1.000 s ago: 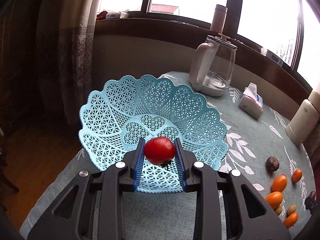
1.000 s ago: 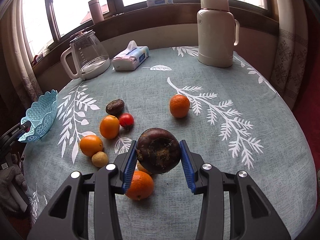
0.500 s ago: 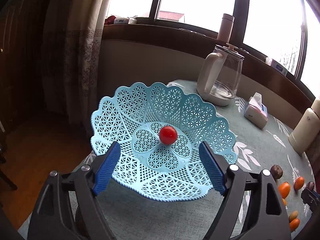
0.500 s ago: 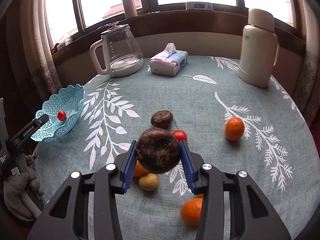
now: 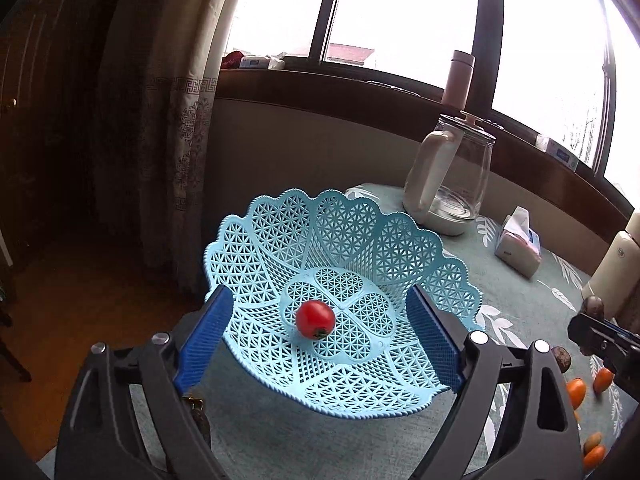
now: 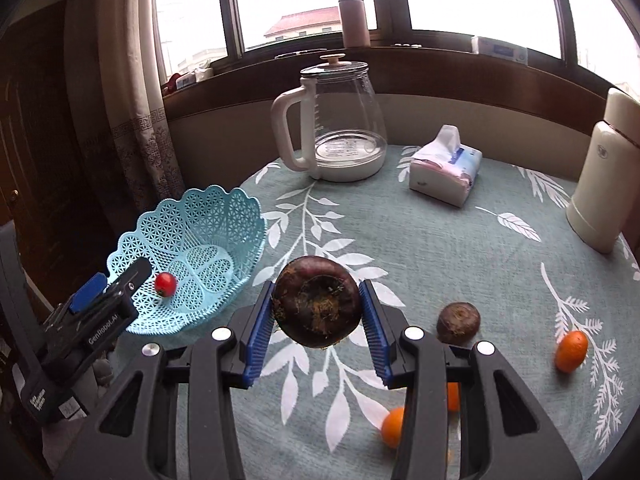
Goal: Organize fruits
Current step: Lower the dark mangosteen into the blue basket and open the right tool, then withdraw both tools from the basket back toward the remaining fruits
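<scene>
A light blue lattice basket (image 5: 352, 236) (image 6: 224, 216) stands at the table's left edge. A small red tomato (image 5: 315, 319) (image 6: 165, 284) lies on its floor. My left gripper (image 5: 320, 332) is open just before the basket's near rim, its blue pads wide apart and holding nothing. My right gripper (image 6: 318, 316) is shut on a large dark brown round fruit (image 6: 318, 306), held above the table to the right of the basket. A smaller dark fruit (image 6: 458, 317) and oranges (image 6: 571, 351) lie on the cloth.
A glass kettle (image 6: 340, 120), a tissue pack (image 6: 444, 176) and a cream thermos (image 6: 604, 176) stand at the back of the leaf-patterned tablecloth (image 6: 420, 240). More small oranges (image 6: 394, 426) lie near the front. A curtain (image 5: 160, 120) hangs left of the table, over a wooden floor.
My left gripper opened and let the tomato go into the basket, then drew back. The tomato rolled on the basket floor. My right gripper carried the dark fruit left, toward the basket.
</scene>
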Demonstrator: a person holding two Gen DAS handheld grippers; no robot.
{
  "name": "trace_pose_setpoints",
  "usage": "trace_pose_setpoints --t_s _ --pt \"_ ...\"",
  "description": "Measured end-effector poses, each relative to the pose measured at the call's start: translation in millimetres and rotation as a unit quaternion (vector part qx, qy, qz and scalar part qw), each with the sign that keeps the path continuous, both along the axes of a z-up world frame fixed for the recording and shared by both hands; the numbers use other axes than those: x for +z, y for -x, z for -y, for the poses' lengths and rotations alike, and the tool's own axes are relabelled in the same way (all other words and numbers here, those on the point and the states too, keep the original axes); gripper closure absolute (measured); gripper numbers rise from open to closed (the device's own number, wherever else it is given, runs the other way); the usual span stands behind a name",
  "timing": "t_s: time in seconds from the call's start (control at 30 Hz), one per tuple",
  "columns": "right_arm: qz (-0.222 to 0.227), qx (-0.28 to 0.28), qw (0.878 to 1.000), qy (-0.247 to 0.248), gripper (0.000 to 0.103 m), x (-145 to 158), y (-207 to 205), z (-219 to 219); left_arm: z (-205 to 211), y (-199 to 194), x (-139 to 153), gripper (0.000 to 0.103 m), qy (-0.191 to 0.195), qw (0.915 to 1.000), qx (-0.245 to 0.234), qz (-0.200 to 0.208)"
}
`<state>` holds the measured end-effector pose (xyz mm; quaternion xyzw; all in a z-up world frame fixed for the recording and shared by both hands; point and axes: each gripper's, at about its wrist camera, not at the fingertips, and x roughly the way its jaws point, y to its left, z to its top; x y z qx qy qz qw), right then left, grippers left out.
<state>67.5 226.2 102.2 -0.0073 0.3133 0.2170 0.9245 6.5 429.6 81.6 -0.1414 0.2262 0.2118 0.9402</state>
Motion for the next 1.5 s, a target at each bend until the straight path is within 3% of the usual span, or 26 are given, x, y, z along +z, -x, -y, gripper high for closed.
trace_pose_setpoints --t_s 0.33,0.7,0.8,0.87,1.5 --pt "-0.001 0.051 0.999 -0.006 0.060 6.7 -24.9 -56.7 -3.4 15.3 6.8 0.013 -0.032 0.9969 0.061 0.039" --pt "-0.021 0.085 0.996 -0.003 0.058 -4.4 -33.7 -85.5 -12.2 25.1 8.8 0.013 -0.027 0.9936 0.097 0.050" --pt "-0.018 0.079 0.997 -0.011 0.045 -2.5 -32.4 -82.7 -10.9 25.0 8.7 0.012 -0.030 0.9938 0.095 0.050" --pt "-0.017 0.075 0.997 -0.013 0.045 -1.3 -32.5 -79.3 -9.0 25.7 9.5 0.006 -0.034 0.9935 0.095 0.053" --pt "0.008 -0.014 0.999 -0.038 0.045 9.9 -26.3 -14.1 20.3 35.1 20.5 0.005 -0.113 0.9858 0.093 0.082"
